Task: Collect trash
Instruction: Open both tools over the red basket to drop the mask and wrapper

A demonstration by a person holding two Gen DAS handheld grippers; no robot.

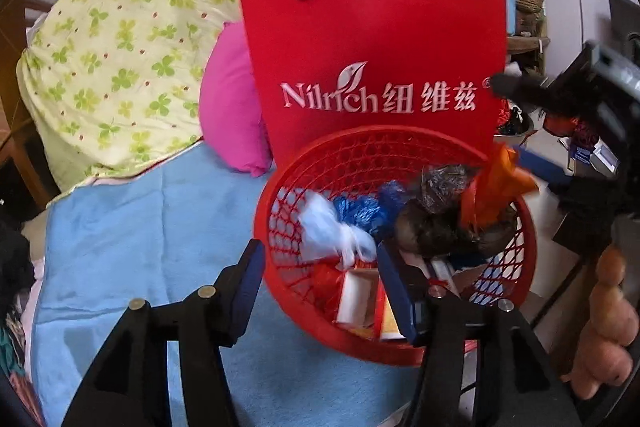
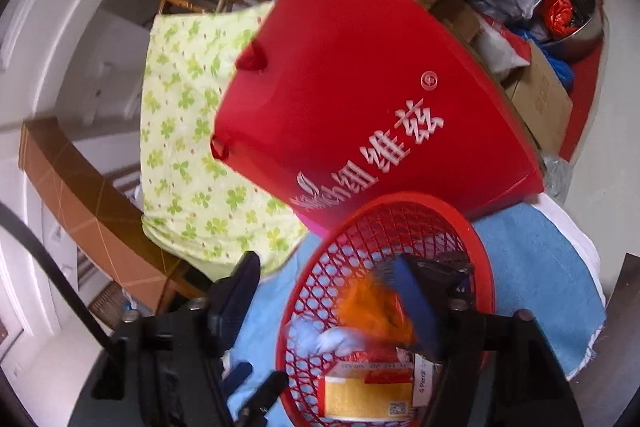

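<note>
A red mesh basket [image 1: 280, 215] sits on a blue cloth [image 1: 152, 235], holding a white crumpled bag [image 1: 328, 227], a blue bag [image 1: 364, 211], dark wrappers [image 1: 436, 215], small cartons [image 1: 356, 291] and an orange wrapper [image 1: 496, 187]. My left gripper [image 1: 320, 263] is open, one finger inside the basket and one outside its rim. My right gripper [image 2: 324, 279] is open above the basket [image 2: 384, 227]; the blurred orange wrapper [image 2: 372, 303] lies loose between its fingers over the basket. The right gripper also shows at the right edge of the left wrist view [image 1: 516, 87].
A red Nilrich paper bag [image 1: 376, 59] stands right behind the basket. A green clover-print pillow [image 1: 132, 39] and a pink cushion [image 1: 228, 107] lie to the left. Boxes and clutter [image 2: 540, 27] pile up behind. A wooden bed frame [image 2: 80, 187] is at left.
</note>
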